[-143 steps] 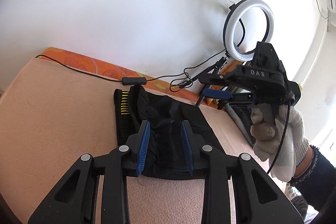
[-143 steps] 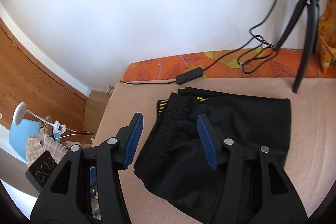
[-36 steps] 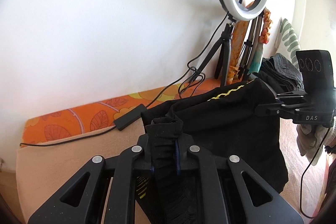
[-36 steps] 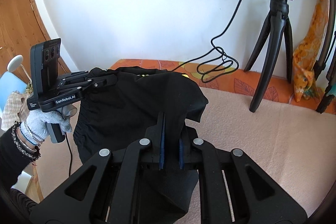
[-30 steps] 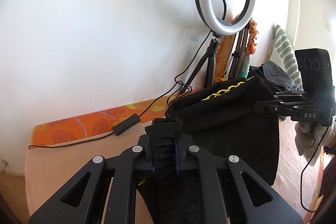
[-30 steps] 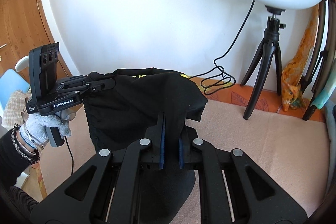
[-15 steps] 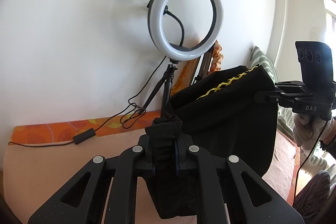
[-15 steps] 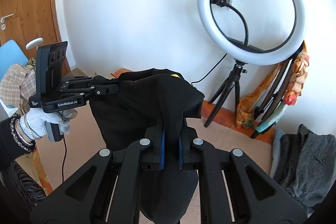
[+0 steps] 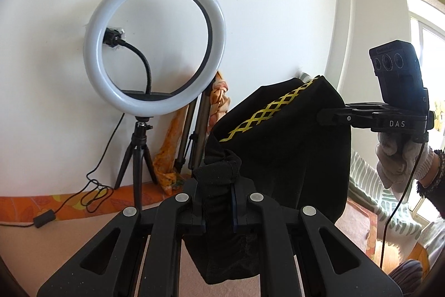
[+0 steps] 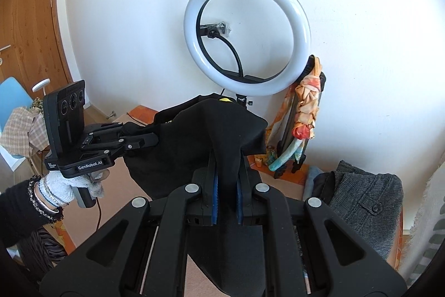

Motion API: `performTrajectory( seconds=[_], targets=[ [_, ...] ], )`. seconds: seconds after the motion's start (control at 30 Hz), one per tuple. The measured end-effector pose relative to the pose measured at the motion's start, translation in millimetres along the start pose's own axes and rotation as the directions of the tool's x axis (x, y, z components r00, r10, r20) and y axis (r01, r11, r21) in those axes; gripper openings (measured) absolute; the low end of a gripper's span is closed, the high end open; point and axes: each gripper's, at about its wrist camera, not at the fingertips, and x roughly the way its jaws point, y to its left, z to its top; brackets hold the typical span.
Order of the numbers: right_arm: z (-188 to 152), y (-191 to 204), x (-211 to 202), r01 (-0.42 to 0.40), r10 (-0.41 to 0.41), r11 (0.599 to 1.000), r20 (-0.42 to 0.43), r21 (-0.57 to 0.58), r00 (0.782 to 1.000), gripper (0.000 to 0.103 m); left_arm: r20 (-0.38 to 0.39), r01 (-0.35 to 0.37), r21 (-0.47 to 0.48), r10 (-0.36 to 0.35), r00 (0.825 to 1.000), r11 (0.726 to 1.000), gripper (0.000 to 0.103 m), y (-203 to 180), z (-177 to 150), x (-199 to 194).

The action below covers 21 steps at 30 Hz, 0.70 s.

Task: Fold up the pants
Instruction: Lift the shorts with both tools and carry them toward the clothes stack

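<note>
- Bottom centre of the left wrist view: left tongs point(image 9: 218, 206) clamp tight on a bunched black edge of the pants point(image 9: 281, 155).
- Right tongs point(image 10: 226, 195), bottom centre of their own view, pinch another fold of the pants.
- The pants hang mid-frame between both tongs, clear of the bed point(image 9: 69, 235), likely to shake out flat.
- Behind, left of centre: ring light point(image 9: 155, 42) against the wall.

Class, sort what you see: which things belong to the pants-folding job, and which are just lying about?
Part of the job:
black pants
left gripper, shut on the pants
right gripper, shut on the pants

Lying about:
ring light
tripod
grey clothes
orange scarf
blue chair
</note>
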Motion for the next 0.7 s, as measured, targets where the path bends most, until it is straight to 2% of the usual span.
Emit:
performTrajectory(
  seconds=[0.43, 0.7],
  targets=[
    [-34.8, -130.9, -55.6, 0.038, -0.039, 0.994, 0.006, 0.103, 0.999, 0.01, -0.06, 0.102, 0.11, -0.096, 0.994, 0.989, 0.01, -87.6, 28.8, 98.2],
    [-65.3, -236.9, -51.0, 0.103, -0.098, 0.977, -0.041, 0.187, 0.994, 0.01, -0.124, 0.152, 0.158, -0.133, 0.983, 0.976, 0.01, -129.5, 36.6, 186.2]
  ],
)
